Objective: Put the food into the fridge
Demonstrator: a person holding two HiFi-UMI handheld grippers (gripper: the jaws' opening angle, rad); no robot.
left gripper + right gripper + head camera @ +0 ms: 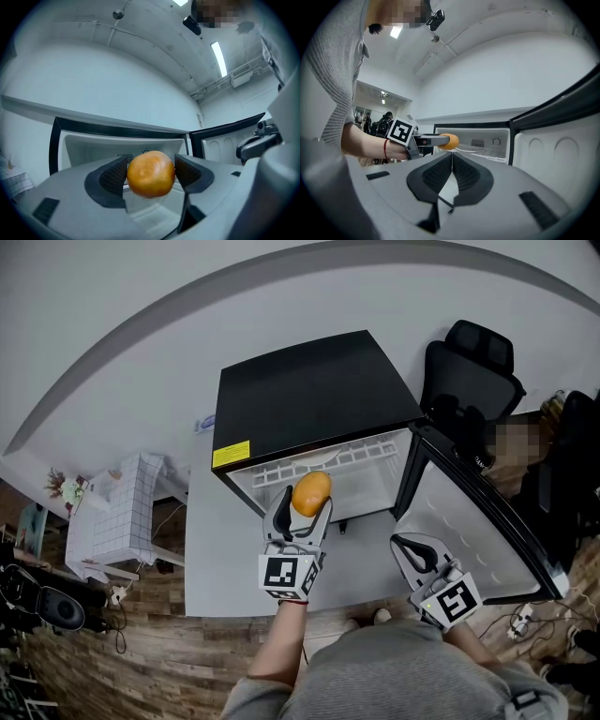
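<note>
My left gripper (304,502) clamps the orange (311,491) just before the open fridge (309,390) mouth, clear of both side edges. My right gripper (401,545), jaws pressed together empty, sits beside the door (473,526).

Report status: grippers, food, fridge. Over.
Left gripper shut on the orange, facing the open fridge. Right gripper shut, empty. Door swung wide, nothing seen blocking the opening.

Beneath me ran the wooden floor (141,652), bordering a pale grey patch (211,568) farther out. The black fridge (309,390) stood on that patch, its door open rightward. A small white table (112,512) stood at left, a black chair (469,371) far right.
</note>
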